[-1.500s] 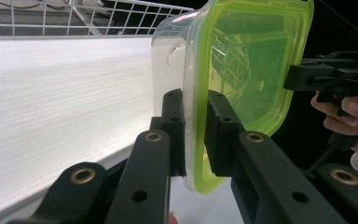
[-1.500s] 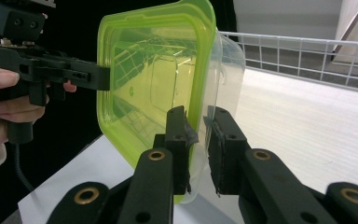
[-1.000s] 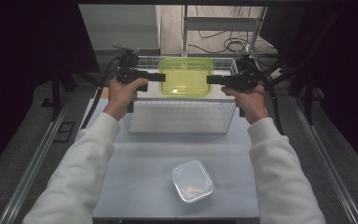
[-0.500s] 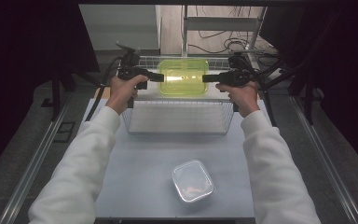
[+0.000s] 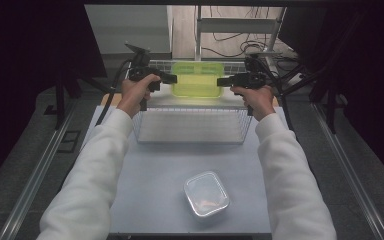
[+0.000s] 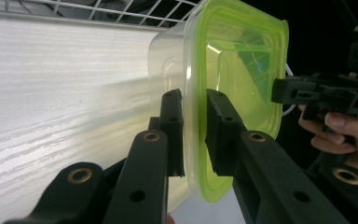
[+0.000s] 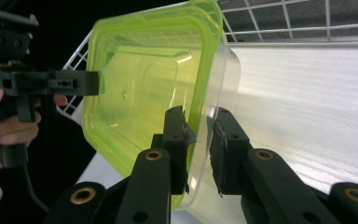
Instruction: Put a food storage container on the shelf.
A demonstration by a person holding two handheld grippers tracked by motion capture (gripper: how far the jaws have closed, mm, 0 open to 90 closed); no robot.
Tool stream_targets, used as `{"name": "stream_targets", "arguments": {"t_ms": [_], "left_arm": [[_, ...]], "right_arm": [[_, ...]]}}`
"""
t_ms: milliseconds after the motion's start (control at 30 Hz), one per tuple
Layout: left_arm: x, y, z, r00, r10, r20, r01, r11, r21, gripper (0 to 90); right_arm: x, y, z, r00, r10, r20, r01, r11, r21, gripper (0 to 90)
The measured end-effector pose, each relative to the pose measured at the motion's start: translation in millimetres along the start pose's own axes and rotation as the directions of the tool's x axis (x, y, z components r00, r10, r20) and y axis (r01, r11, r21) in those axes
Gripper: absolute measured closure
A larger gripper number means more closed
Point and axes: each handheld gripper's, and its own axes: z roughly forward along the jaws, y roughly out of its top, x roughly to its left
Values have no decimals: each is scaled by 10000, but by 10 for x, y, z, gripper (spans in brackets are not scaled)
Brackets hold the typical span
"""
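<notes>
- Since a second ago both grippers have closed in from either side of the green box (image 5: 198,79) over the far end of the wire basket (image 5: 192,125).
- Left gripper (image 6: 193,126) is clamped on the box rim; right gripper (image 7: 199,140) straddles the opposite rim, grip not certain.
- Judgement: a two-handed lift looks ready.
- Count: two boxes, one green, one clear (image 5: 206,193) near the bench's front edge; one basket.

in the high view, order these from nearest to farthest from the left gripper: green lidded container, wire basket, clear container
1. Green lidded container: clamped in the left gripper, at its left edge.
2. Wire basket: just below the gripper.
3. Clear container: near table edge, farthest.
</notes>
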Motion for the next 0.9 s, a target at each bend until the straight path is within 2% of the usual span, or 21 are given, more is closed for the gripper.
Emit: {"name": "stream_targets", "arguments": {"t_ms": [100,233,467,633,767,900], "left_arm": [[53,38,29,9992,-367,125,368,9993,-45,790],[117,62,69,9968,-736,327,742,9971,-172,784],[173,67,111,9939,-1043,357,1052,9941,-255,761],[165,54,123,9959,-877,225,885,9953,-395,734],[133,23,153,9984,-540,-145,531,9969,-576,663],[114,18,148,9989,-321,-340,293,9963,-803,472]], "right_arm": [[-21,28,29,9989,457,42,-457,9990,-16,757],[-17,41,59,9947,946,398,-942,9955,-113,740],[-22,18,121,9843,1559,821,-1505,9862,-689,724],[-27,2,140,9827,1627,884,-1542,9834,-957,720],[-30,-39,147,9826,1653,843,-1539,9799,-1269,699],[-9,-52,127,9858,1548,656,-1437,9783,-1491,584]]}}
